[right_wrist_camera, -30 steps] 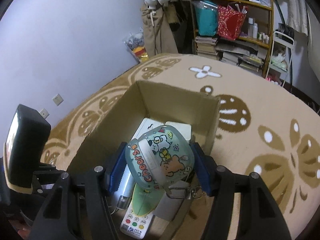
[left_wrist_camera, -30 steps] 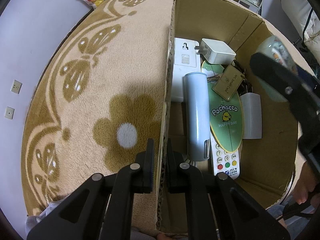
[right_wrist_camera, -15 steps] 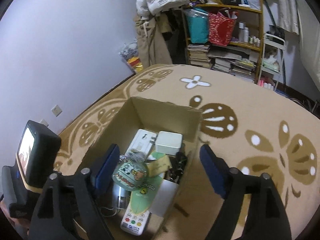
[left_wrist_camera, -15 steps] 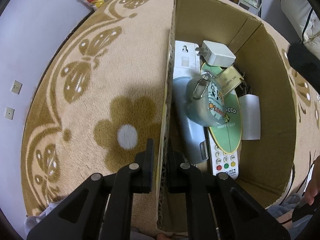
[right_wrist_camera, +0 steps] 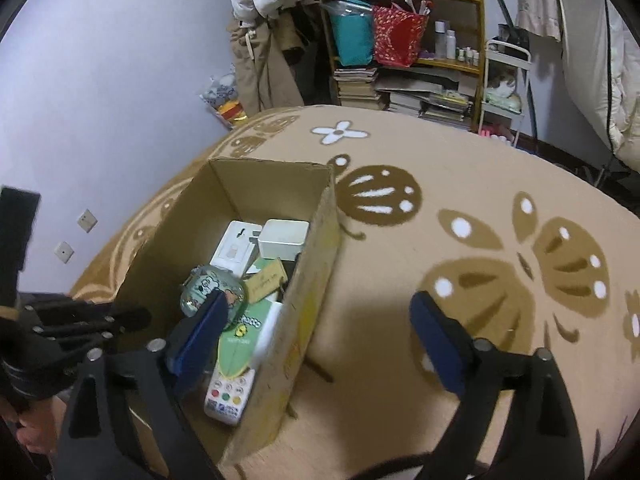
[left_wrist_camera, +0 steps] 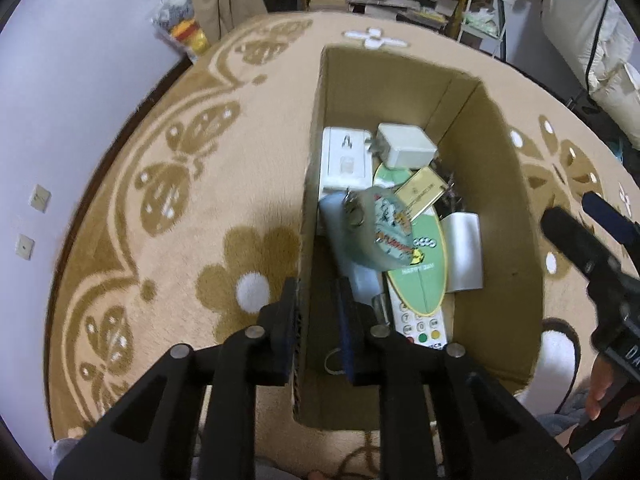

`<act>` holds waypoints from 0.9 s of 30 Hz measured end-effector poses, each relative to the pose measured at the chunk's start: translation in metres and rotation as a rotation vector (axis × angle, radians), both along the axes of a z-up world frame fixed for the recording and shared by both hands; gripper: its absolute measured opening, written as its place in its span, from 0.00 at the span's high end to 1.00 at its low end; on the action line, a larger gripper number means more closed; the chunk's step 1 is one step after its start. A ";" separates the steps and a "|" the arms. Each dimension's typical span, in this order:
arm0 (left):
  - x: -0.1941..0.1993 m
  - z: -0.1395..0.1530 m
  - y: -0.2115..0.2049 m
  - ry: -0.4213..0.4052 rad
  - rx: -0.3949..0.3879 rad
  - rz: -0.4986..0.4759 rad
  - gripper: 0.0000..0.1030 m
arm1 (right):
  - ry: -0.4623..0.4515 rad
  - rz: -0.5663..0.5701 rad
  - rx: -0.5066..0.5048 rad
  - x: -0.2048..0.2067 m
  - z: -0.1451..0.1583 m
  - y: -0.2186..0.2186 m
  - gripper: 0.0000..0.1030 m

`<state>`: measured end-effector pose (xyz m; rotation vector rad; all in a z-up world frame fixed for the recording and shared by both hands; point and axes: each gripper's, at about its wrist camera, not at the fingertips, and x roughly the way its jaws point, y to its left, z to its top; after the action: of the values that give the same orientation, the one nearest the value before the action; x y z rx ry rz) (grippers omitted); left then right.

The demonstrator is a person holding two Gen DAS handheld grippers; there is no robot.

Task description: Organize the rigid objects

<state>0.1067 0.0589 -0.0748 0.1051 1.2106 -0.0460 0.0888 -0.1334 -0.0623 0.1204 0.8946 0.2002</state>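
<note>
An open cardboard box (left_wrist_camera: pixel 500 220) stands on the rug. Inside lies a round translucent green case with cartoon dogs (left_wrist_camera: pixel 380 236), resting on a pale blue cylinder (left_wrist_camera: pixel 360 280) and a green oval Pochacco item (left_wrist_camera: pixel 424 280). My left gripper (left_wrist_camera: pixel 318 320) straddles the box's left wall; it is open, with a gap between the wall and its right finger. My right gripper (right_wrist_camera: pixel 318 338) hangs wide open and empty over the box's right wall (right_wrist_camera: pixel 312 320), with the round case (right_wrist_camera: pixel 208 284) just past its left finger.
Also in the box are a white power strip (left_wrist_camera: pixel 346 156), a white charger (left_wrist_camera: pixel 404 146), a gold tag (left_wrist_camera: pixel 420 196), a silver slab (left_wrist_camera: pixel 464 256) and a remote (left_wrist_camera: pixel 420 328). The patterned beige rug (right_wrist_camera: pixel 460 184) spreads all round. Shelves with books (right_wrist_camera: pixel 400 60) stand behind.
My right gripper let go of the round case, which dropped into the box, then opened wide and drew back to the right. My left gripper's jaws parted from the box wall.
</note>
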 end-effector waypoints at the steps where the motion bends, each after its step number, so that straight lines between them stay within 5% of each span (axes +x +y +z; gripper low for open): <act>1: -0.001 0.003 -0.001 -0.010 0.001 -0.005 0.78 | -0.005 -0.007 -0.005 -0.003 0.001 -0.002 0.03; 6: -0.010 0.021 -0.003 -0.059 -0.001 -0.003 0.68 | -0.007 -0.062 -0.033 -0.013 0.011 -0.012 0.00; 14: -0.025 0.048 -0.007 -0.151 0.027 -0.011 0.19 | -0.031 -0.103 -0.041 -0.035 0.027 -0.028 0.00; 20: -0.036 0.067 -0.012 -0.217 0.008 -0.019 0.04 | -0.056 -0.106 -0.050 -0.051 0.038 -0.037 0.00; 27: -0.060 0.096 -0.017 -0.331 0.024 -0.017 0.03 | -0.112 -0.133 -0.046 -0.074 0.059 -0.048 0.00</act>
<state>0.0472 0.0417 0.0208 0.1384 0.8801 -0.0269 0.0150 -0.1813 -0.0037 0.1247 0.7761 0.0616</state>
